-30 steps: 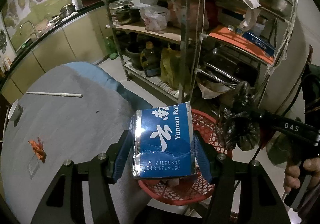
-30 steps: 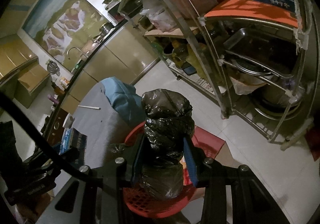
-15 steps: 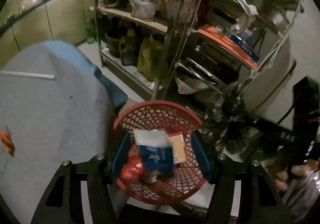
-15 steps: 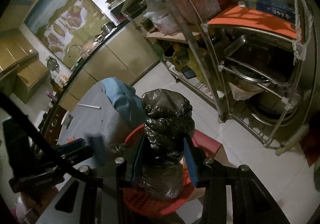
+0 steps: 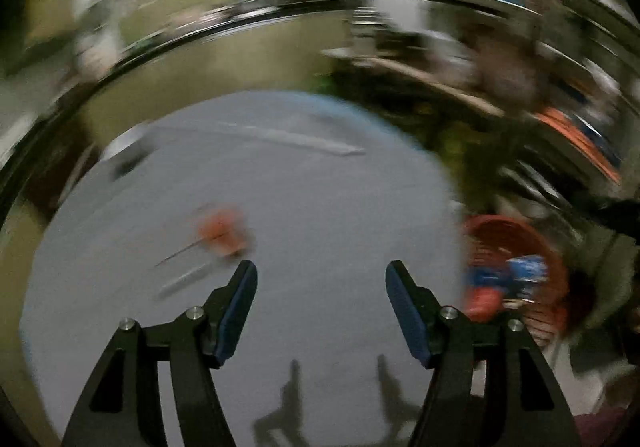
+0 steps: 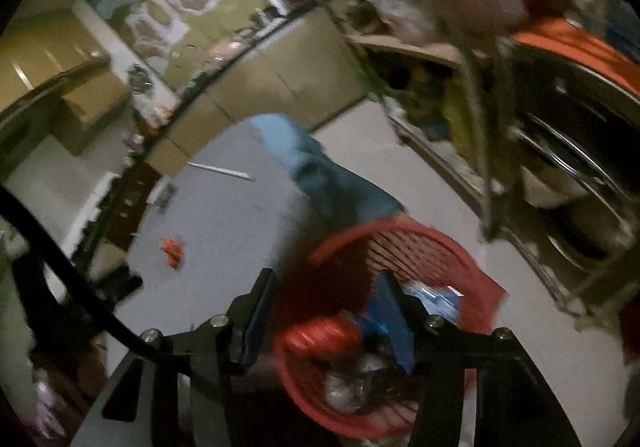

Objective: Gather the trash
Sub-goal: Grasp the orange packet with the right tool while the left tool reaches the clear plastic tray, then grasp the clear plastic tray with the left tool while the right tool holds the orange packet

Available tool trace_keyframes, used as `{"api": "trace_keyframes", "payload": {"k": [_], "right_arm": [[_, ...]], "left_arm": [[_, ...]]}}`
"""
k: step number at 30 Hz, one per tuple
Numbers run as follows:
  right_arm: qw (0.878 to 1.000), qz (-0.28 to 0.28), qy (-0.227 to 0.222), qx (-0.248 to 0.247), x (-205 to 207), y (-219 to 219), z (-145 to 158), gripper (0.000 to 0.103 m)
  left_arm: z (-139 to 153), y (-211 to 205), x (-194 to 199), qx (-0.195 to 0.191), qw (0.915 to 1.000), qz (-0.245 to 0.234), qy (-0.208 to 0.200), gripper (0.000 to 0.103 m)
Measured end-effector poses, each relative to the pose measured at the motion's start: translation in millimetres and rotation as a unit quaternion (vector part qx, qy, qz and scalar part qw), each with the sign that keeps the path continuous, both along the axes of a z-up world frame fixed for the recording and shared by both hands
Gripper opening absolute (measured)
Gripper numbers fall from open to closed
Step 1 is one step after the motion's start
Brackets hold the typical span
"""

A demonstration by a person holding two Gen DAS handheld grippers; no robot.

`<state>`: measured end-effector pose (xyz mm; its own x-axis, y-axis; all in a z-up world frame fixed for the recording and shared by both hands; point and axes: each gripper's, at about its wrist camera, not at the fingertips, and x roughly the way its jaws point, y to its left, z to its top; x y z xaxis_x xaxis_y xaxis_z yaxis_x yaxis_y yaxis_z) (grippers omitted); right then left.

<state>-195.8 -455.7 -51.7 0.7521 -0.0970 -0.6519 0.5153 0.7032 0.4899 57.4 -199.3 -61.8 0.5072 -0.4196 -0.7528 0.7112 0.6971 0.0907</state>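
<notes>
Both views are motion-blurred. My left gripper [image 5: 320, 279] is open and empty above the grey table [image 5: 320, 207]. An orange scrap [image 5: 222, 233] lies on the table ahead and left of it, with a thin strip [image 5: 184, 279] beside it. The red basket [image 5: 540, 247] stands off the table's right edge and holds the blue box [image 5: 524, 267]. My right gripper [image 6: 326, 287] is open and empty over the red basket [image 6: 440, 247], where the blue box [image 6: 436, 297], a red wrapper [image 6: 320, 335] and dark crumpled trash [image 6: 360, 383] lie. The orange scrap [image 6: 173, 249] shows on the table.
A white stick [image 5: 304, 141] lies at the table's far side, also in the right wrist view [image 6: 222, 171]. A blue cloth [image 6: 320, 175] hangs over the table edge. A metal shelf rack [image 6: 520, 87] full of pots and bags stands to the right. Cabinets [image 6: 260, 79] line the back.
The left gripper let the blue box fall into the basket, then swung left over the table. The right gripper opened and the black bag is no longer between its fingers.
</notes>
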Motion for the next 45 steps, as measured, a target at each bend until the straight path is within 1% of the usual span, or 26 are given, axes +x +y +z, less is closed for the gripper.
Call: {"api": "trace_keyframes", "payload": {"k": [1,3,6,8,10,12,14,17,20,22,23,24,25,26,27,28,31,32,34,36,38,40,42,43,45], "right_arm": [[1.000,0.018,-0.003,-0.013,16.9,5.6,6.0,0.056],[0.997,0.062,0.001,-0.037,56.1,22.7,15.7,0.056],[0.991,0.131,0.014,-0.040,122.5,51.5,14.2,0.055],[0.985,0.165,0.019,-0.036,161.5,72.1,9.2,0.055],[0.980,0.196,0.023,-0.030,199.8,94.0,3.7,0.055],[0.974,0.222,0.025,-0.028,234.7,112.6,-3.1,0.056],[0.968,0.247,0.037,-0.030,271.6,133.1,-15.1,0.056],[0.963,0.262,0.063,-0.019,321.1,151.5,-37.2,0.055],[0.961,0.262,0.085,-0.010,359.5,162.6,-58.2,0.054],[0.960,0.257,0.112,-0.013,377.9,164.5,-73.0,0.043],[0.959,0.253,0.124,-0.011,384.6,161.3,-79.0,0.040],[0.959,0.250,0.136,-0.006,391.2,160.1,-86.9,0.040],[0.958,0.249,0.144,0.001,395.2,158.5,-94.5,0.039],[0.959,0.248,0.135,-0.004,396.2,158.6,-94.5,0.036],[0.958,0.253,0.134,-0.013,397.0,159.2,-94.1,0.029],[0.958,0.254,0.131,-0.015,395.6,158.3,-93.3,0.026],[0.963,0.239,0.120,-0.026,382.8,150.0,-89.7,0.026],[0.965,0.235,0.115,-0.022,376.8,144.6,-87.5,0.026],[0.969,0.222,0.105,0.000,361.3,128.8,-84.5,0.026],[0.972,0.212,0.103,0.010,346.1,116.9,-81.2,0.026],[0.973,0.204,0.102,0.015,330.2,110.5,-74.5,0.026],[0.975,0.195,0.101,0.022,310.1,101.7,-70.1,0.026],[0.977,0.187,0.099,0.031,292.0,95.0,-67.5,0.026],[0.977,0.183,0.100,0.034,286.7,92.5,-67.0,0.026],[0.978,0.175,0.104,0.039,269.8,87.1,-68.4,0.026]], "left_arm": [[-1.0,24.0,14.7,-0.002,0.9994,0.035,0.003,0.067],[-4.6,68.0,40.1,-0.005,0.9952,0.098,0.006,0.067],[-7.9,123.8,68.3,-0.008,0.9845,0.175,0.002,0.068],[-10.3,144.2,77.5,-0.019,0.9802,0.197,0.007,0.068],[-14.3,155.1,85.0,-0.023,0.9783,0.205,0.012,0.068],[-20.9,160.5,93.0,-0.024,0.9793,0.200,0.016,0.068],[-26.8,157.7,99.1,-0.026,0.9819,0.186,0.023,0.068],[-31.7,154.9,107.8,-0.025,0.9860,0.163,0.025,0.068],[-36.5,147.2,121.7,-0.030,0.9924,0.113,0.038,0.070],[-39.3,142.4,129.8,-0.027,0.9950,0.085,0.043,0.071],[-40.8,138.6,134.2,-0.026,0.9966,0.064,0.044,0.072],[-41.6,134.0,138.5,-0.023,0.9977,0.045,0.045,0.072],[-41.8,128.6,142.0,-0.020,0.9984,0.030,0.045,0.073],[-42.4,124.1,144.9,-0.017,0.9988,0.013,0.044,0.073],[-42.8,118.4,148.1,-0.016,0.9989,-0.009,0.043,0.073],[-43.1,113.9,151.0,-0.015,0.9988,-0.022,0.042,0.075],[-45.1,94.3,158.7,-0.004,0.9981,-0.054,0.030,0.075],[-44.4,86.0,159.9,-0.005,0.9973,-0.070,0.021,0.076],[-44.0,75.6,162.0,-0.008,0.9949,-0.099,0.019,0.078],[-46.8,62.7,164.1,-0.004,0.9896,-0.142,0.024,0.079],[-53.0,50.8,166.9,0.014,0.9801,-0.194,0.040,0.079],[-59.5,43.0,169.1,0.039,0.9703,-0.233,0.049,0.079],[-62.4,36.6,172.8,0.067,0.9633,-0.257,0.036,0.079],[-61.5,34.8,175.3,0.072,0.9594,-0.270,0.036,0.079],[-61.9,29.2,182.6,0.081,0.9479,-0.305,0.047,0.079]]}}
